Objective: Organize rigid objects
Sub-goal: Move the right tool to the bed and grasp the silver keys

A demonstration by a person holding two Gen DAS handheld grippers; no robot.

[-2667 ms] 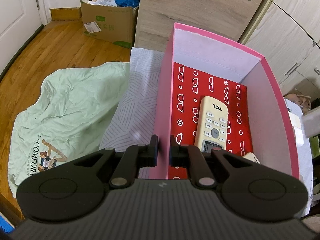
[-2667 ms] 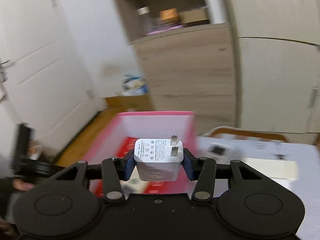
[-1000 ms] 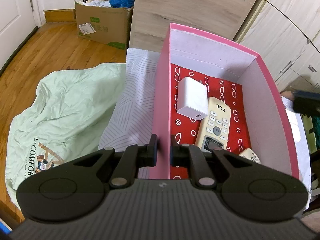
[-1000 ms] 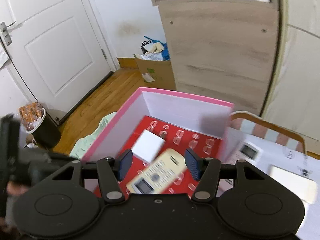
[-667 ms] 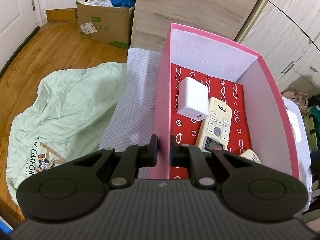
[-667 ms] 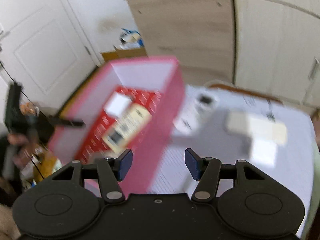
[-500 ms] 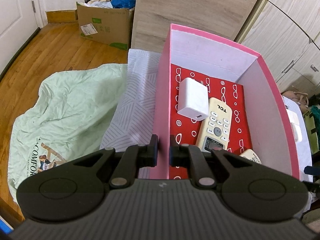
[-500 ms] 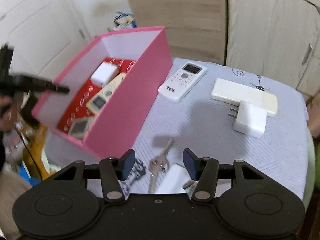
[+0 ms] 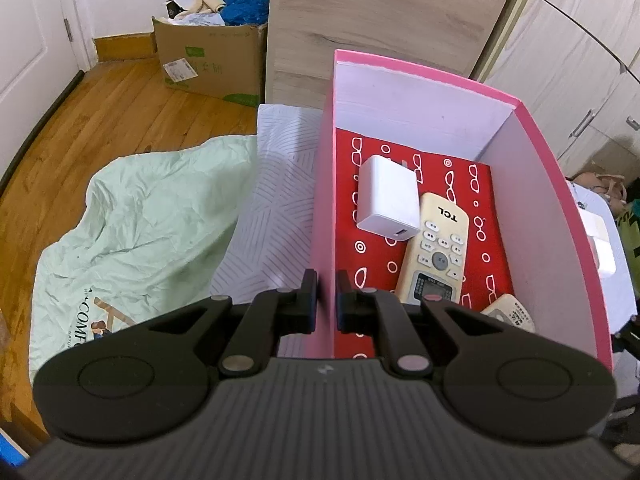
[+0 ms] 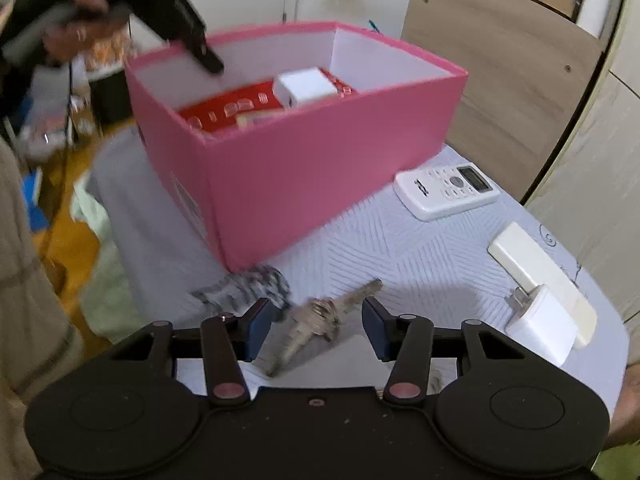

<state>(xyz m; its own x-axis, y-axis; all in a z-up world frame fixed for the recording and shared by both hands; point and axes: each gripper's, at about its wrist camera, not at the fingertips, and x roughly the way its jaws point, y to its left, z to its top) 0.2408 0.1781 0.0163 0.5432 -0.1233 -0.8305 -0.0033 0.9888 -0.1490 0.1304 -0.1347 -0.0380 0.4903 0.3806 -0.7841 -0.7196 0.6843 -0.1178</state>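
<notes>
My left gripper [image 9: 326, 300] is shut on the left wall of the pink box [image 9: 560, 208], one finger on each side. On the box's red floor lie a white charger [image 9: 386, 200], a cream TCL remote [image 9: 436, 248] and the corner of another remote [image 9: 508, 316]. In the right wrist view my right gripper [image 10: 316, 320] hangs low over the table with its jaws closing. A bunch of keys [image 10: 332, 308] lies between the pads, which do not touch it. A dark patterned fob [image 10: 248, 288] lies by the left fingertip.
To the right of the pink box [image 10: 304, 168] on the pale tablecloth [image 10: 420, 248] lie a white remote [image 10: 448, 190], a cream power bank [image 10: 536, 268] and a second white charger [image 10: 540, 328]. A green cloth [image 9: 132, 220] and a cardboard carton [image 9: 208, 56] are on the floor to the left.
My right gripper let the white charger go into the box, then swung right and down to the keys with its jaws narrowing. The left gripper kept its hold on the box wall.
</notes>
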